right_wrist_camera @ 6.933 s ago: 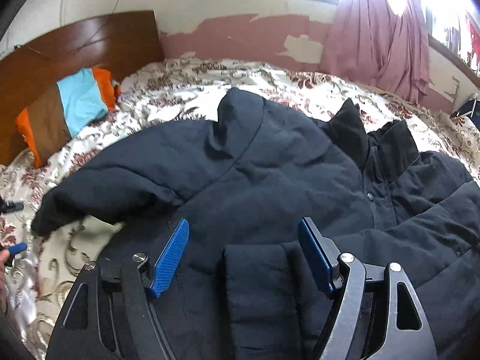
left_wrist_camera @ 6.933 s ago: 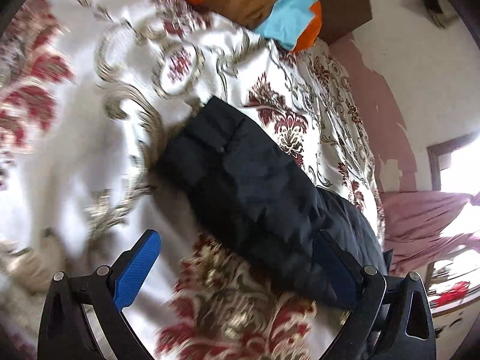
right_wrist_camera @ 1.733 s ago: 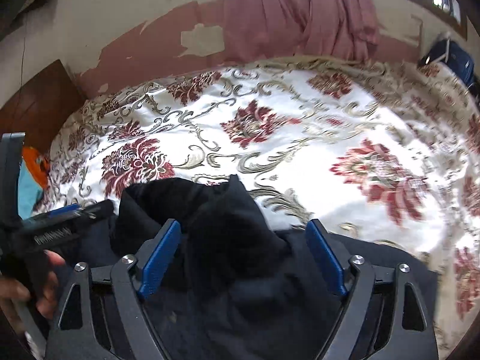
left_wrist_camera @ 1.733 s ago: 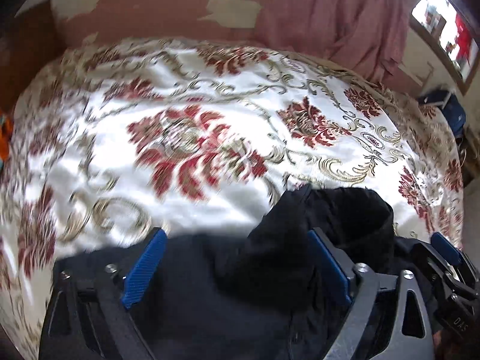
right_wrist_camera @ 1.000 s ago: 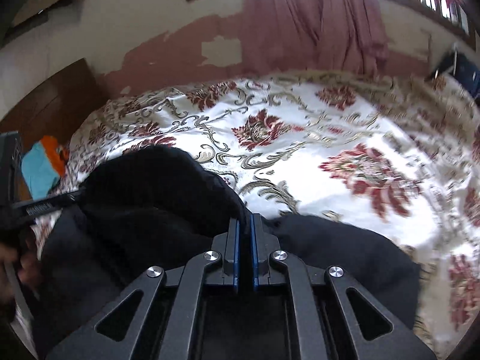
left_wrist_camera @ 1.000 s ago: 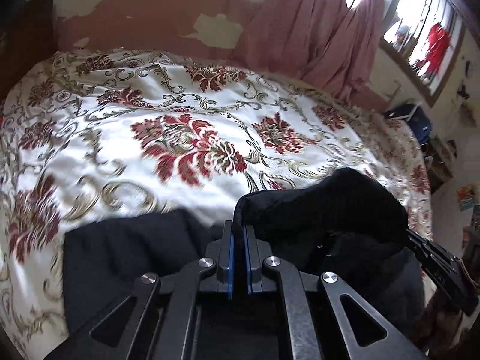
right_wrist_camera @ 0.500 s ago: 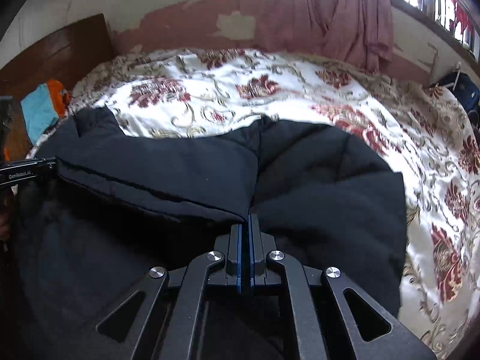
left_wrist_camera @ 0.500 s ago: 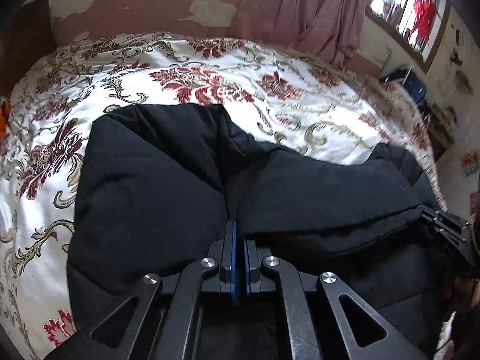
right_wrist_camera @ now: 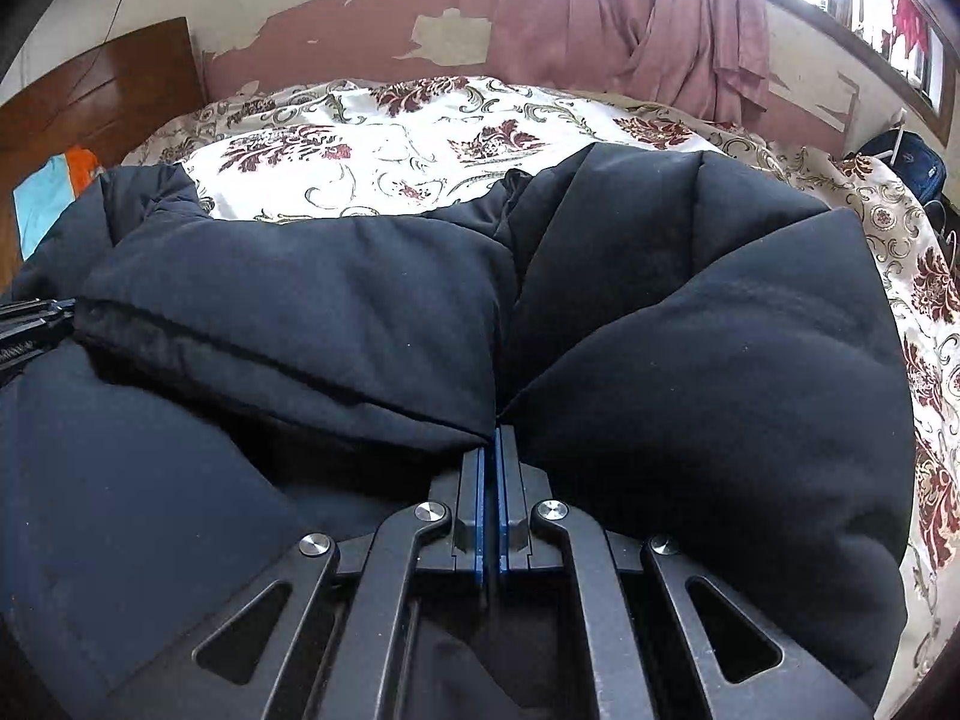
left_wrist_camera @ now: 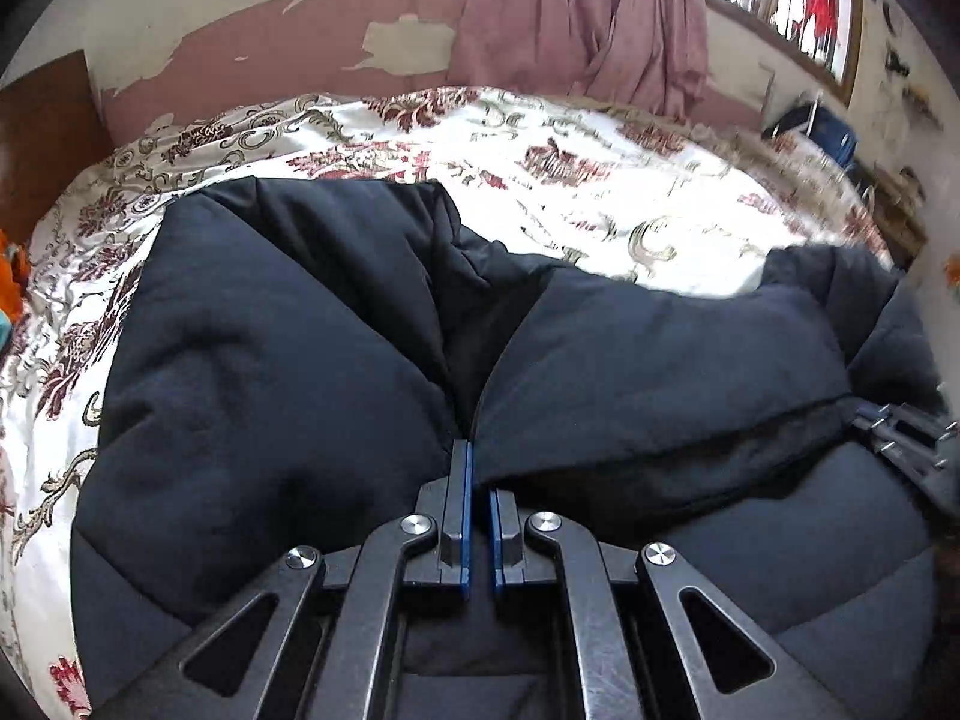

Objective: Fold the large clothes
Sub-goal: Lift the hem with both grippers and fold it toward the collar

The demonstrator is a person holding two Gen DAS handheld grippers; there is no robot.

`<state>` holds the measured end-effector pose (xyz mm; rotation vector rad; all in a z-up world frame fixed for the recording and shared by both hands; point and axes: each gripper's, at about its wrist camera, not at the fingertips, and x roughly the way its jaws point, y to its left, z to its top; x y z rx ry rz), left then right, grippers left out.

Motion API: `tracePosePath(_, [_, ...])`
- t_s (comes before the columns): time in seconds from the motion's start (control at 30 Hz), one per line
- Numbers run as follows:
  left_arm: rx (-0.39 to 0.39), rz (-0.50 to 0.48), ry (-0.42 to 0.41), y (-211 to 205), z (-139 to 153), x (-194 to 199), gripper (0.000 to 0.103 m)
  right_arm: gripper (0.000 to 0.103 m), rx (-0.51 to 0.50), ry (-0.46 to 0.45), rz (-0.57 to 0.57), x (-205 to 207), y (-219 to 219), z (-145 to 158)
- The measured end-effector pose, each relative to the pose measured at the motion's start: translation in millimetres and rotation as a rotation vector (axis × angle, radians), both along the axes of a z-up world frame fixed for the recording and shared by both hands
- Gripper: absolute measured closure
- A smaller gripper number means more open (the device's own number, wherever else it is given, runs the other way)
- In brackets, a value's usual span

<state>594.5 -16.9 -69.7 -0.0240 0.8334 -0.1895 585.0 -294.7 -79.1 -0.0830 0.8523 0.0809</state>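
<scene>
A large black padded jacket (left_wrist_camera: 270, 348) lies on the flowered bedspread (left_wrist_camera: 570, 168); a thick fold of it is doubled over toward me. My left gripper (left_wrist_camera: 477, 456) is shut on the jacket's edge, cloth pinched between its blue pads. My right gripper (right_wrist_camera: 495, 438) is shut on the same jacket (right_wrist_camera: 720, 348) further along the edge. The right gripper shows at the right rim of the left wrist view (left_wrist_camera: 900, 432), and the left gripper at the left rim of the right wrist view (right_wrist_camera: 30, 318).
The bedspread (right_wrist_camera: 390, 150) stretches beyond the jacket to a peeling pink wall with a pink curtain (right_wrist_camera: 648, 24). A wooden headboard (right_wrist_camera: 96, 102) and an orange and blue cushion (right_wrist_camera: 51, 186) are at the left. A dark blue bag (right_wrist_camera: 906, 162) sits at the right.
Both grippers closed on the jacket's far edge and pulled it back toward me, so the folded layer now covers the near part of the jacket. In the last half second little moved.
</scene>
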Motion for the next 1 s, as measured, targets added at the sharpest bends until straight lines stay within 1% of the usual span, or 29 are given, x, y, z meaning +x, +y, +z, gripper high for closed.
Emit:
tracePosePath(0.07, [-0.038, -0.006, -0.025, 6, 9, -7, 0.095, 0.1, -0.002, -0.017, -0.003, -3, 0, 1])
tracePosePath(0.13, [-0.075, -0.02, -0.062, 10, 23, -20, 0.095, 0.1, -0.028, -0.038, -0.002, -8, 5, 4])
tracePosePath(0.2, [-0.075, -0.039, -0.099, 10, 34, -33, 0.095, 0.1, -0.032, -0.053, -0.002, -10, 4, 8])
tracePosePath(0.23, [-0.084, -0.067, -0.128, 9, 43, -42, 0.095, 0.1, -0.028, -0.062, -0.001, -12, 4, 9])
tracePosePath(0.33, [-0.124, -0.113, -0.166, 5, 60, -54, 0.095, 0.1, -0.035, -0.083, -0.001, -16, 4, 13])
tracePosePath(0.4, [-0.142, -0.114, -0.185, -3, 69, -51, 0.095, 0.1, -0.039, -0.088, -0.002, -17, 4, 14])
tracePosePath(0.43, [-0.132, -0.1, -0.18, -10, 71, -46, 0.095, 0.1, -0.041, -0.087, -0.002, -17, 4, 14])
tracePosePath(0.47, [-0.121, -0.087, -0.157, -19, 71, -35, 0.095, 0.1, -0.042, -0.088, -0.003, -17, 3, 15])
tracePosePath(0.5, [-0.118, -0.079, -0.137, -23, 69, -27, 0.095, 0.1, -0.042, -0.087, -0.003, -17, 3, 15])
tracePosePath(0.53, [-0.118, -0.068, -0.098, -29, 64, -16, 0.095, 0.1, -0.042, -0.086, -0.004, -17, 3, 15])
tracePosePath(0.6, [-0.115, -0.049, -0.006, -38, 45, 7, 0.095, 0.1, -0.041, -0.085, -0.004, -17, 3, 15])
tracePosePath(0.7, [-0.075, -0.013, 0.078, -45, 12, 28, 0.095, 0.1, -0.044, -0.068, -0.005, -13, 4, 14])
tracePosePath(0.77, [-0.089, 0.003, 0.122, -44, -6, 39, 0.096, 0.1, -0.042, -0.062, -0.001, -13, 3, 16])
tracePosePath(0.87, [-0.127, 0.002, 0.112, -39, -17, 39, 0.096, 0.1, 0.002, -0.083, 0.031, -21, -2, 30])
tracePosePath(0.93, [-0.14, -0.004, 0.105, -38, -20, 37, 0.096, 0.1, 0.032, -0.121, 0.048, -29, -9, 48])
tracePosePath(1.0, [-0.153, -0.008, 0.098, -37, -21, 34, 0.097, 0.1, 0.048, -0.153, 0.035, -31, -14, 68])
